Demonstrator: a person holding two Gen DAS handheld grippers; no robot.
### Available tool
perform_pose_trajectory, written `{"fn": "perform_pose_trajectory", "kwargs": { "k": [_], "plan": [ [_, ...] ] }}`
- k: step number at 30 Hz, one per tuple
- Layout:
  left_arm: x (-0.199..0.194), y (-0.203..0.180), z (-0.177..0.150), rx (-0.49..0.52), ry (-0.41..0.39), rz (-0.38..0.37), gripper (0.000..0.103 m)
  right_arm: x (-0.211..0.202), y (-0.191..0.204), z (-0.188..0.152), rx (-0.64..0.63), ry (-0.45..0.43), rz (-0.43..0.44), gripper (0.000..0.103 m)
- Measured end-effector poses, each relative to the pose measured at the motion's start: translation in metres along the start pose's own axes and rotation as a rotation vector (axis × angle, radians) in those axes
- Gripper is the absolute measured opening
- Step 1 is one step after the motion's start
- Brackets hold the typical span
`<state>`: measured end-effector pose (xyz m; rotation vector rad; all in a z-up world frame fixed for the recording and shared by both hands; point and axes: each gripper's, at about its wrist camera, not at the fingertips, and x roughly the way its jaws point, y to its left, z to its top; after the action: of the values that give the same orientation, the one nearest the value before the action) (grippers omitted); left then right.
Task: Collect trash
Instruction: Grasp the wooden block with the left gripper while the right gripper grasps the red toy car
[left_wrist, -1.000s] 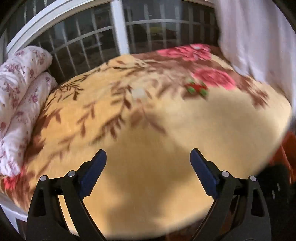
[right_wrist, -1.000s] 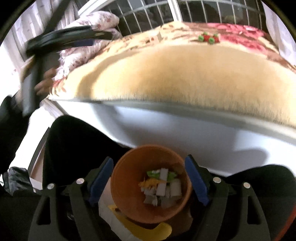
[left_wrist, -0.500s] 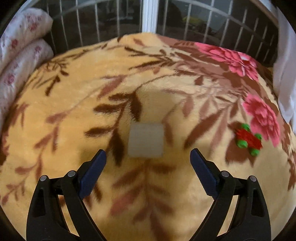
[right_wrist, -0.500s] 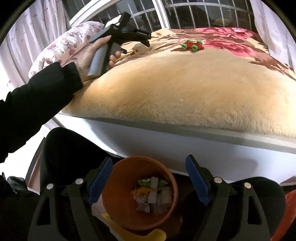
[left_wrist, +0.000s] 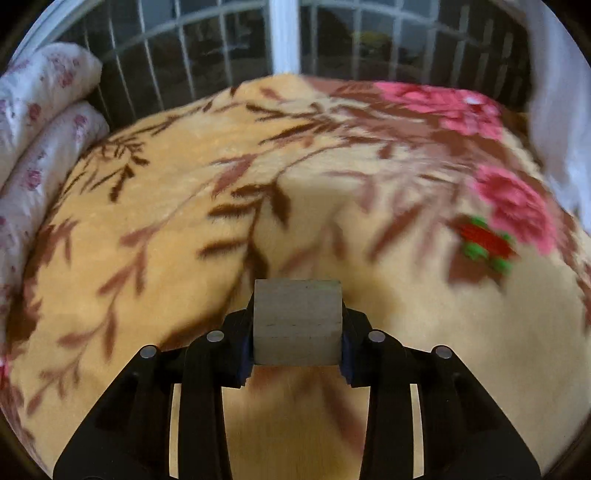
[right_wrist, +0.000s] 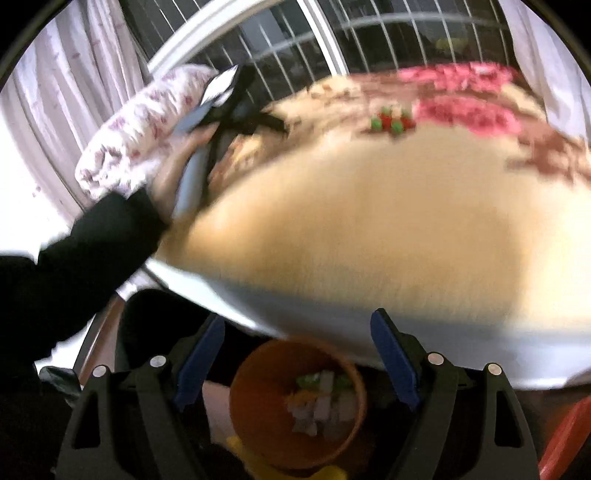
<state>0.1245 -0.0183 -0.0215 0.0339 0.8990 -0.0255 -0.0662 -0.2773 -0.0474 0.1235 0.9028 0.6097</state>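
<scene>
Whereas the pale wooden block lay loose on the floral blanket half a second ago, the left gripper has just closed and now clamps it between both pads. The right gripper stands wide, holding nothing, above the orange bin of scraps.

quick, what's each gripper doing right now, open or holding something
left gripper: jaws have just closed onto the wooden block, holding it.
right gripper: open, jaws just widened, nothing between them; orange bowl sits below.
</scene>
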Motion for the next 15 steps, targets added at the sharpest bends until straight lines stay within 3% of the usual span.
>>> {"fn": "perform_pose_trajectory", "kwargs": {
  "k": [4, 7, 11, 15],
  "plan": [
    [-0.056, -0.008, -0.047, 0.027, -0.041, -0.037, 0.034, 0.009, -0.020, 0.066, -0.094, -0.040, -0.115, 0.086],
    [-0.075, -0.013, -0.071, 0.023, -0.059, -0.033, 0.034, 0.035, -0.036, 0.114, -0.179, -0.034, -0.192, 0.086],
    [-0.087, -0.017, -0.090, 0.013, -0.078, -0.030, 0.034, 0.076, -0.053, 0.169, -0.269, 0.021, -0.217, 0.086],
    [-0.089, -0.014, -0.097, -0.048, -0.072, -0.095, 0.034, 0.117, -0.067, 0.204, -0.306, 0.084, -0.240, 0.086]
  ]
}}
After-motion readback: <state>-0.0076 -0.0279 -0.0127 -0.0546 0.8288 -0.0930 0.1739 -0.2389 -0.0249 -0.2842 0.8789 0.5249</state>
